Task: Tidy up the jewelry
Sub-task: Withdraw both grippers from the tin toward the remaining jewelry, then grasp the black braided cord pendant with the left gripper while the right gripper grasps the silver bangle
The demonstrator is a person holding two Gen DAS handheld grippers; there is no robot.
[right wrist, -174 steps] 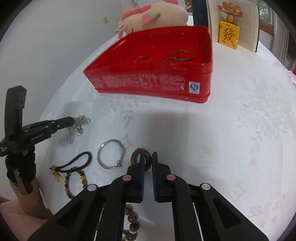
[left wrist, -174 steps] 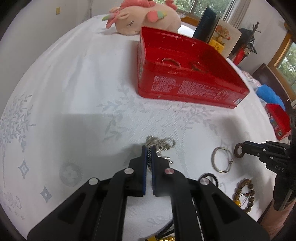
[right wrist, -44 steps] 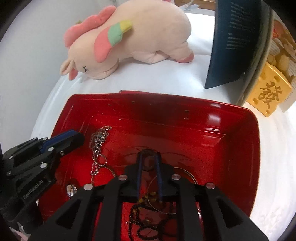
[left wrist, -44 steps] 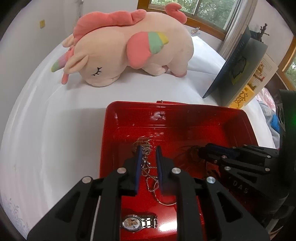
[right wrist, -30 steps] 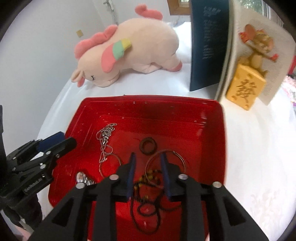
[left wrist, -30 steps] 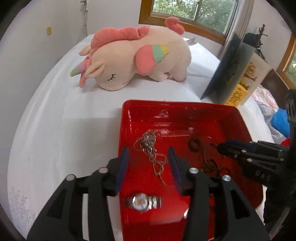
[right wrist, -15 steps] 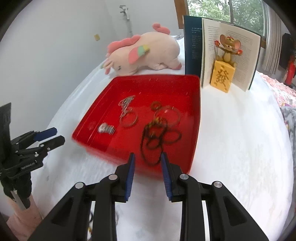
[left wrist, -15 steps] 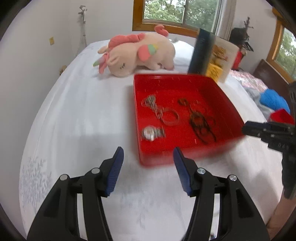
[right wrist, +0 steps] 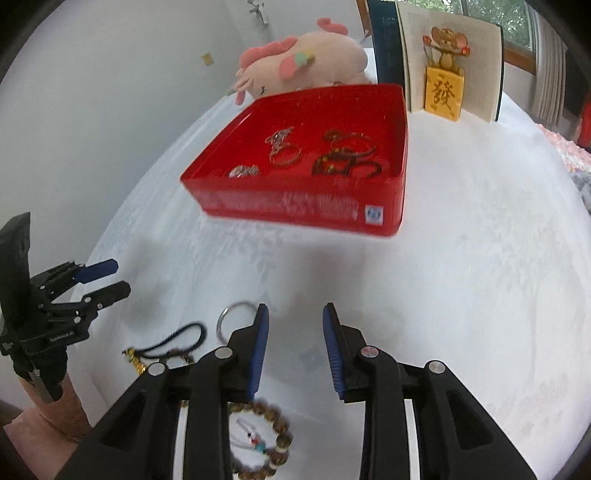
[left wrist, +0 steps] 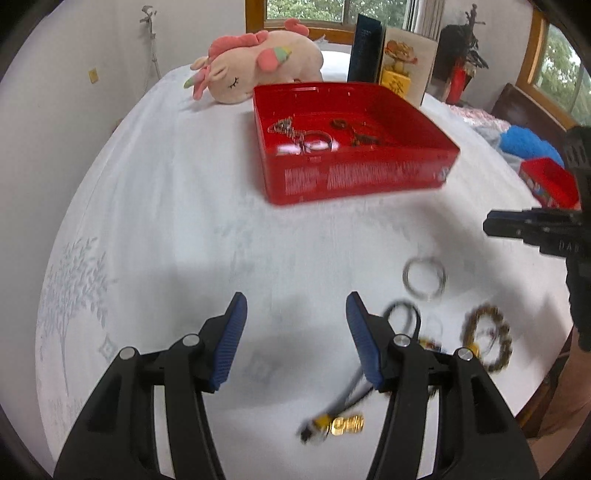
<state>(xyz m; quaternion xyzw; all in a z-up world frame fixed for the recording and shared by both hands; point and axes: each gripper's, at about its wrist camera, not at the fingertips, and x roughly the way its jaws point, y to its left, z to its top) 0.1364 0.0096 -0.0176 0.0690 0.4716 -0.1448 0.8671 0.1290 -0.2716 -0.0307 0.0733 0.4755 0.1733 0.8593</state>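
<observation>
Three pieces lie loose on the cloth: silver ring (right wrist: 236, 320), black cord (left wrist: 400, 316), bead bracelet (right wrist: 264, 439). Both claws, left gripper (left wrist: 293, 332) and right gripper (right wrist: 293, 339), stand spread and empty. Fetching step: next, pinch the ring at ten o'clock, carry to red box (right wrist: 303, 206) at twelve.

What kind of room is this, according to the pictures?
Probably a bedroom at home. A plush unicorn lies on a white embroidered cloth, most likely a bed cover, wooden-framed windows stand behind it, and an open book is propped up as decoration.
</observation>
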